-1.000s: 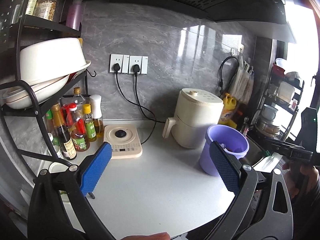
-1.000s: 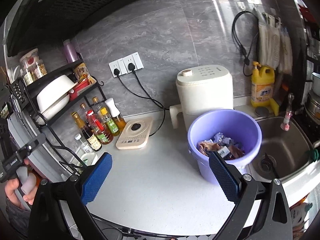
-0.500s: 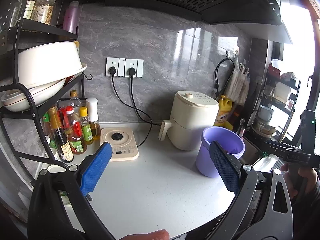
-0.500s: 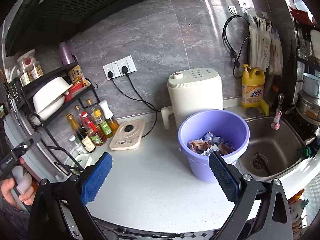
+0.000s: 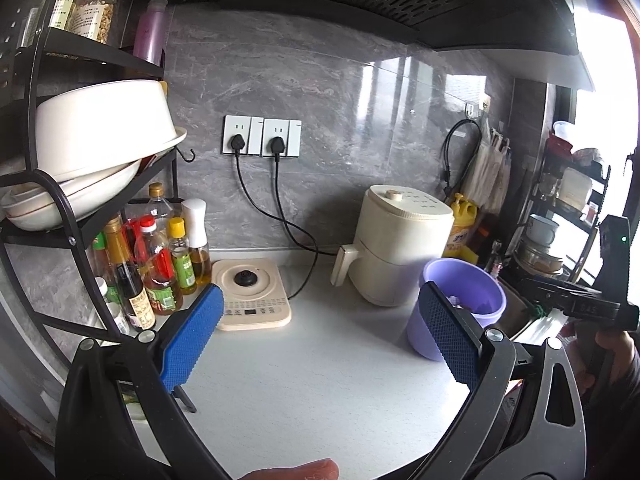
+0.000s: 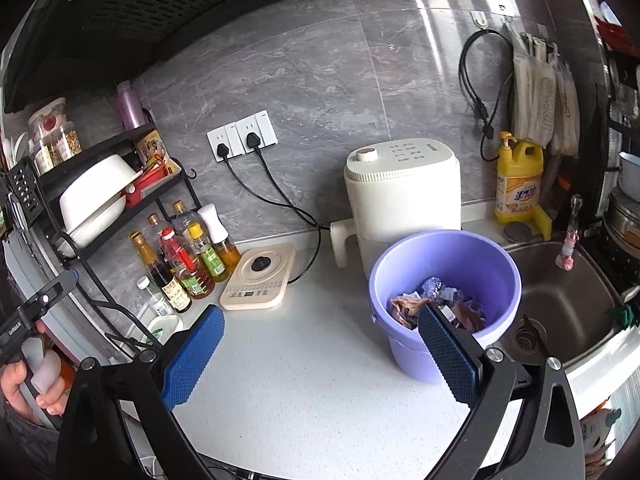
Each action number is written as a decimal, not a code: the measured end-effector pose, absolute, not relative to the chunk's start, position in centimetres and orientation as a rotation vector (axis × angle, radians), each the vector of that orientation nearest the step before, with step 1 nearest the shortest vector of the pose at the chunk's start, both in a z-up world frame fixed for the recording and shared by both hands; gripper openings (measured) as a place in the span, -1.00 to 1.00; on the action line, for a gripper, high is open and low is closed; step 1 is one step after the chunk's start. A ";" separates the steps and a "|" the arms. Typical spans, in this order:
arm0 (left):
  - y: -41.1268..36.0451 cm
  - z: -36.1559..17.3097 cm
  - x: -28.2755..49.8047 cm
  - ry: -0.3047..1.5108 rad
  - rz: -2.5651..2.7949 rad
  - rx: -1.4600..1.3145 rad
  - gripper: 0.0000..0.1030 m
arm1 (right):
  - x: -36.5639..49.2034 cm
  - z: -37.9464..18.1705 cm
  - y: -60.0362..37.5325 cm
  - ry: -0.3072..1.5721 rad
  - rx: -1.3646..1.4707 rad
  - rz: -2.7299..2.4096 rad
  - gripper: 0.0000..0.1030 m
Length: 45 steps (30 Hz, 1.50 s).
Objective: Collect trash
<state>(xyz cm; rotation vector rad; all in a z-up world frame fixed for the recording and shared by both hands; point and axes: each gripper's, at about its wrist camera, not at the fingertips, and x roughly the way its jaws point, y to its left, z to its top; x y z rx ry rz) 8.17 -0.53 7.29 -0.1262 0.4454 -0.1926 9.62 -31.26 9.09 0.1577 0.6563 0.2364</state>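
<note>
Both tools, left (image 5: 320,336) and right (image 6: 318,344), gape wide, holding nothing. Bucket (image 6: 446,300) at right of frame sits near the worktop (image 6: 304,380) edge by the sink (image 6: 560,300); a clumsy nudge could tip the trash (image 6: 436,308) out.

White countertop (image 6: 304,368) carries a purple trash bucket (image 6: 408,356) behind the right finger, cream air fryer (image 6: 400,196) beyond, induction cooker (image 6: 260,276) past the left finger.

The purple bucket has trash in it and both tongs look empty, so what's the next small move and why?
Probably pull both tongs back and stop. The purple bucket already holds crumpled wrappers, the left tongs and right tongs are open with nothing between them, and no loose trash shows on the white counter.
</note>
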 end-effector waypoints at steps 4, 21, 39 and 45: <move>-0.1 7.0 8.7 0.449 -0.187 -0.129 0.88 | 10.3 9.0 -31.2 0.654 0.167 0.232 0.85; 1.4 7.3 8.4 0.476 -0.193 -0.134 0.88 | 10.6 9.0 -29.4 0.677 0.159 0.235 0.85; 1.0 8.7 8.0 0.480 -0.183 -0.116 0.88 | 9.6 10.5 -30.0 0.686 0.158 0.205 0.85; 0.4 7.4 8.5 0.451 -0.202 -0.055 0.88 | 9.3 8.6 -30.3 0.671 0.127 0.208 0.85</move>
